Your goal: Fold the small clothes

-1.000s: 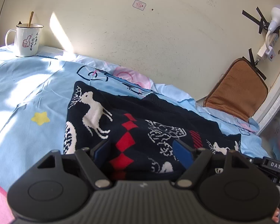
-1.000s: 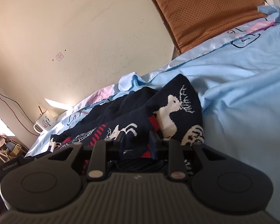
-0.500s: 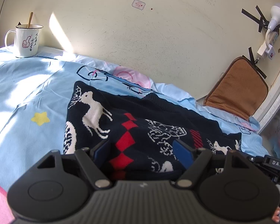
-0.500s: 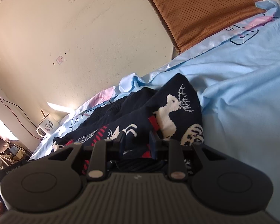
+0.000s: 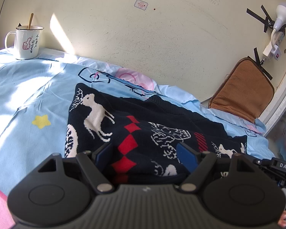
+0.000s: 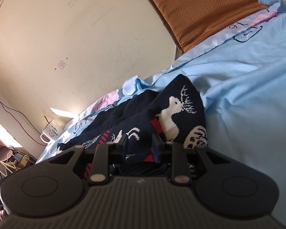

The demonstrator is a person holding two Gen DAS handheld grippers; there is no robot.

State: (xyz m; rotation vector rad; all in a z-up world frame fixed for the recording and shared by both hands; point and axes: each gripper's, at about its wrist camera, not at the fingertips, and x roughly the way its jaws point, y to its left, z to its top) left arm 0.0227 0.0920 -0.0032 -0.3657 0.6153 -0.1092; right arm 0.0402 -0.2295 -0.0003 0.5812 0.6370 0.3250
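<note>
Barely begun: the navy knitted reindeer-pattern sweater [image 5: 143, 133] lies rumpled on the bed; left gripper [image 5: 145, 153] fingers spread wide, right gripper [image 6: 140, 143] fingers pinch its hem.

Setting: a home bedroom.
- Bed [image 5: 24, 103], covered by a light blue sheet printed with stars and pink shapes; fills the lower half of both views.
- Mug [image 5: 26, 42], white, thumbs-up print, stick inside; upper left, on the bed by the wall.
- Wall [image 5: 162, 43], cream, scuffed, small sticker.
- Cushion [image 5: 242, 97], brown, leaning at right.
- Lamp [image 5: 282, 17], white, taped up at upper right, with a power strip [image 5: 279, 39] beneath.
</note>
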